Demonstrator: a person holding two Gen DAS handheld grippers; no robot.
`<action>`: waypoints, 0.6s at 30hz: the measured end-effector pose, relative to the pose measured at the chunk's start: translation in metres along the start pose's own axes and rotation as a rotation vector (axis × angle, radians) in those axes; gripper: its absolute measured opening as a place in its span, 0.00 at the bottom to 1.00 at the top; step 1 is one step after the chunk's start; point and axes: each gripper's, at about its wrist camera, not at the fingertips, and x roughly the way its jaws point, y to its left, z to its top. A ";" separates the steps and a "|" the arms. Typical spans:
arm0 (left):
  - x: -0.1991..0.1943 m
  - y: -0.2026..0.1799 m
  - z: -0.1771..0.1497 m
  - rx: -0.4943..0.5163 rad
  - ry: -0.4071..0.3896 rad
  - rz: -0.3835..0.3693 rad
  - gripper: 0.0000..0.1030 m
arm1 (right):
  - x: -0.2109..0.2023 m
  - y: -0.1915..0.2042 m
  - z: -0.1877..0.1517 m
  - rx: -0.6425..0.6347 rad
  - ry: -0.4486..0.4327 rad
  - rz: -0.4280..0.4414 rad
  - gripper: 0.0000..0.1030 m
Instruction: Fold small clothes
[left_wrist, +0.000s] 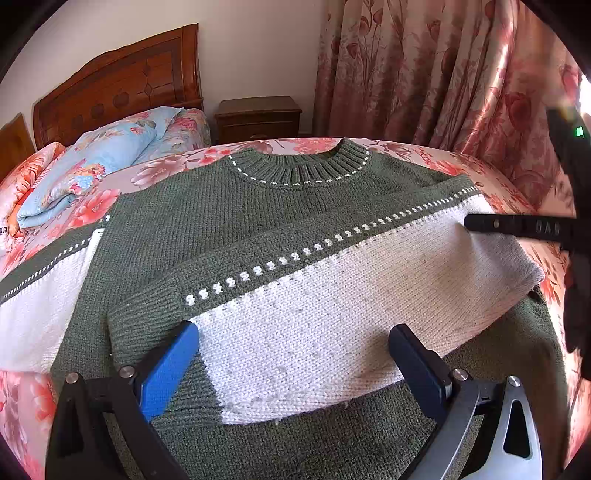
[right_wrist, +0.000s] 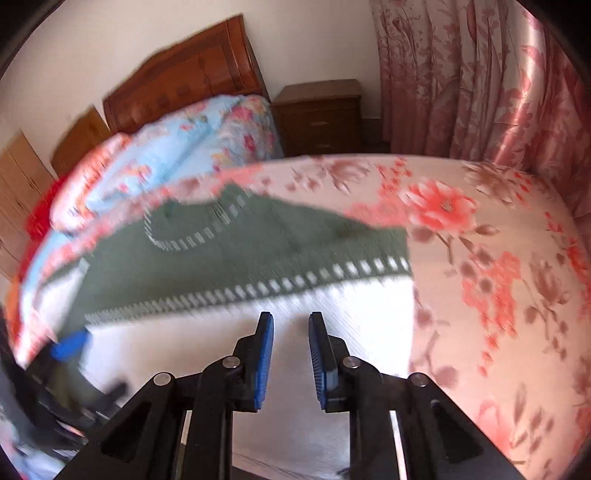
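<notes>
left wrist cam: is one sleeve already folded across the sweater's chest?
Yes, the white-and-green sleeve lies across the front of the green sweater, below the collar.

Bright daylight thru curtain (left_wrist: 461, 74), glare far right of left claw (left_wrist: 295, 354). Left view sharp; right view motion-blurred beyond right claw (right_wrist: 291, 325). Fisheye bend, dark corners.
</notes>
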 end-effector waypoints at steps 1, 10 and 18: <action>0.000 0.000 0.000 0.000 0.000 0.000 1.00 | -0.001 -0.003 -0.005 -0.004 -0.019 0.012 0.18; -0.001 0.000 0.000 -0.002 -0.003 0.000 1.00 | -0.039 0.037 -0.061 -0.183 -0.103 -0.123 0.20; -0.001 0.000 -0.001 -0.001 -0.006 0.007 1.00 | -0.054 0.040 -0.078 -0.146 -0.177 -0.159 0.20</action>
